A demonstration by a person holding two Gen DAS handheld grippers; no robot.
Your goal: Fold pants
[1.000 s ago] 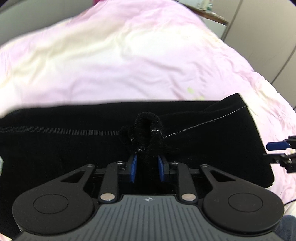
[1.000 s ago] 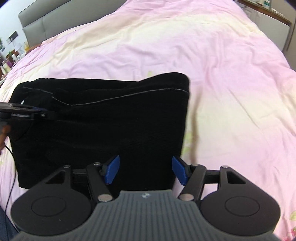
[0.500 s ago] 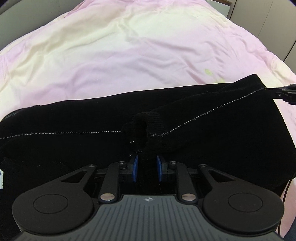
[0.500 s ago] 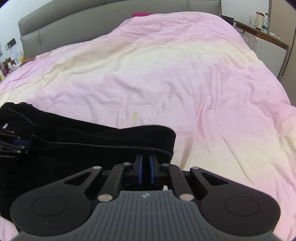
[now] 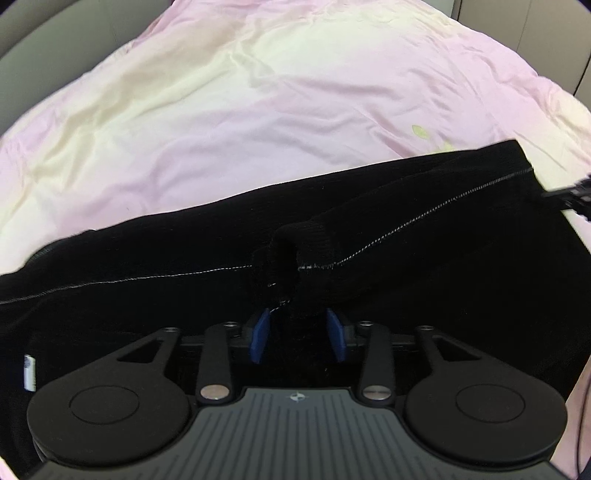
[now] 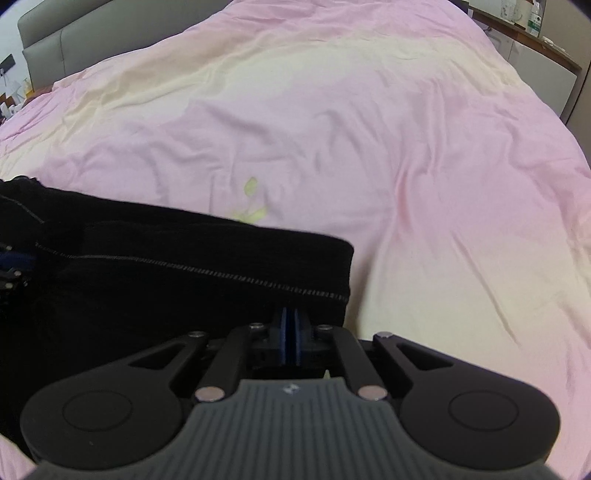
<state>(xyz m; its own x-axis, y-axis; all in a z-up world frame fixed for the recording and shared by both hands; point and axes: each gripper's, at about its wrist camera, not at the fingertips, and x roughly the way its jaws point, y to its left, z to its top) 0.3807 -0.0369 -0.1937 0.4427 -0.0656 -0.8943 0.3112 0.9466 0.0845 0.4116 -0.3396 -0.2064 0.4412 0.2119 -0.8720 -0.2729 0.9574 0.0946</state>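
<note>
Black pants (image 5: 424, 266) with a pale stitched seam lie folded across a pink and cream bedspread (image 5: 258, 110). My left gripper (image 5: 297, 332) has its blue pads a little apart around a bunched ridge of the fabric. My right gripper (image 6: 290, 332) is shut on the pants' edge (image 6: 221, 266) near their right end; its pads are pressed together. The right gripper's tip shows at the right edge of the left wrist view (image 5: 569, 194). The left gripper shows at the left edge of the right wrist view (image 6: 14, 266).
The bedspread (image 6: 369, 129) stretches far beyond the pants. A grey headboard (image 6: 92, 33) stands at the back left. A side shelf with bottles (image 6: 535, 26) is at the back right. A white label (image 5: 29, 373) shows at the pants' left end.
The right gripper closed on the pants' right edge. Both grippers moved the fabric forward over the bed. The left gripper's pads have spread slightly around the bunched fabric.
</note>
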